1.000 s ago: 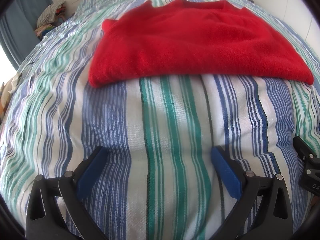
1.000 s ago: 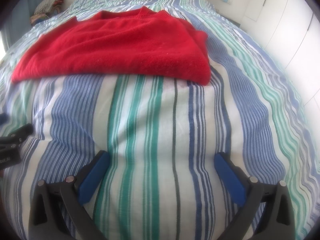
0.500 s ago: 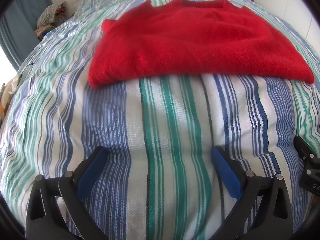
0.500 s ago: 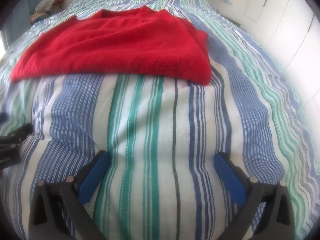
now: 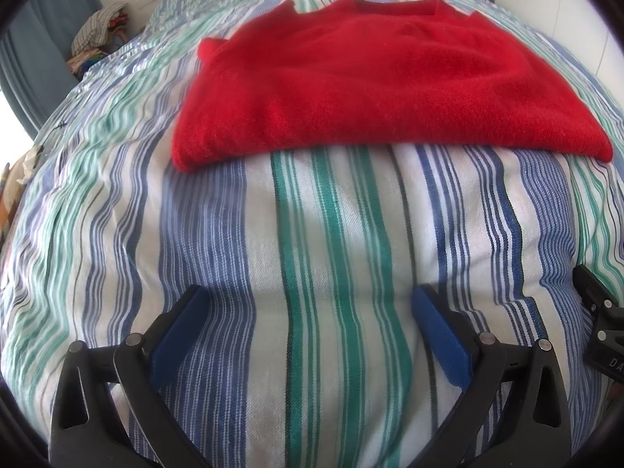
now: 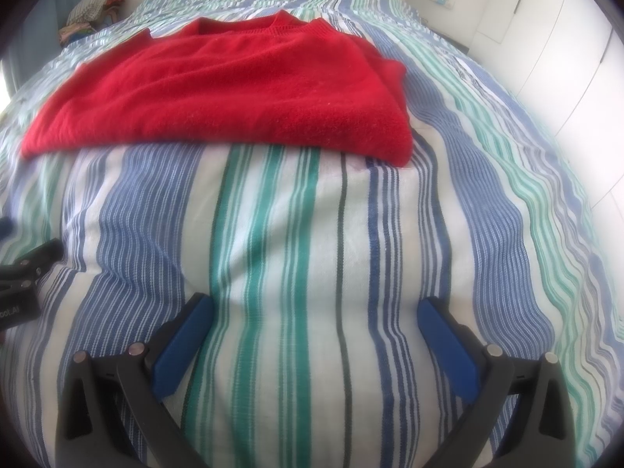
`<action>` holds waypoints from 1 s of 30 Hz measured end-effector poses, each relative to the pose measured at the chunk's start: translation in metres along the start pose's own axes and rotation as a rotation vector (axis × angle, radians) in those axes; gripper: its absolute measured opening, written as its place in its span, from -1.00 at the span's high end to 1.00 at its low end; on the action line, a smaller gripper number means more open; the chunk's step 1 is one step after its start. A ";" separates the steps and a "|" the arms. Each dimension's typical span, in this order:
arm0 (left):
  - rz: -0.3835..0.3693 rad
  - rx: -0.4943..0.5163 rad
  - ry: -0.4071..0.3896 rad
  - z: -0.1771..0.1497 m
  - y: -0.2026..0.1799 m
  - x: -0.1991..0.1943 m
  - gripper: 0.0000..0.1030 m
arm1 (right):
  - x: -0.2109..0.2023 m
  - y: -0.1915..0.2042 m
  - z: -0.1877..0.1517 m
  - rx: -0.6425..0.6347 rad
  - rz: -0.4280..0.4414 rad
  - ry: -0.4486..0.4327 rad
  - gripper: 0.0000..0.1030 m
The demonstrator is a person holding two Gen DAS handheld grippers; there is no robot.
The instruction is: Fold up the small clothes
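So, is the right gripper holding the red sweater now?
No, the right gripper is open over the striped bedcover, and the red sweater lies apart, farther up the bed.

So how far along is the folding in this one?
Done: the red knitted sweater lies on the striped bedspread with its sleeves tucked away. In hand: nothing; the left gripper and right gripper are open, short of the hem. Left, probably: doubling it over.

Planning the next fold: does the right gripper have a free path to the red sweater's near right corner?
Probably yes. The right gripper is open and holds nothing, and only bare striped bedspread lies between it and the red sweater.
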State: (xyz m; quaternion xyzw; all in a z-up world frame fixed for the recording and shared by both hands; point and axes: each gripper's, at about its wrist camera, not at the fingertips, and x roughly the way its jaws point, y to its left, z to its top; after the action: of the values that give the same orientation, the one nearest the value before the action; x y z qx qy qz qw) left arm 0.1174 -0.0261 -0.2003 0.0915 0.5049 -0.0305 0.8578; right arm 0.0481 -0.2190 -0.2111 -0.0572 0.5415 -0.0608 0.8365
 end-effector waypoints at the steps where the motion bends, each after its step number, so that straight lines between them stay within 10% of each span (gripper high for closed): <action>1: 0.000 0.000 0.000 0.000 0.000 0.000 -0.99 | 0.000 0.000 0.000 0.000 0.000 0.000 -1.00; 30: 0.003 0.003 -0.001 0.000 0.001 0.000 -0.99 | -0.001 0.001 -0.001 -0.007 -0.006 -0.003 -1.00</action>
State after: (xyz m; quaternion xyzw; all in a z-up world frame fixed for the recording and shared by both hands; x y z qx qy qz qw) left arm 0.1171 -0.0253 -0.1999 0.0933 0.5042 -0.0301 0.8580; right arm 0.0473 -0.2181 -0.2106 -0.0621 0.5405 -0.0612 0.8368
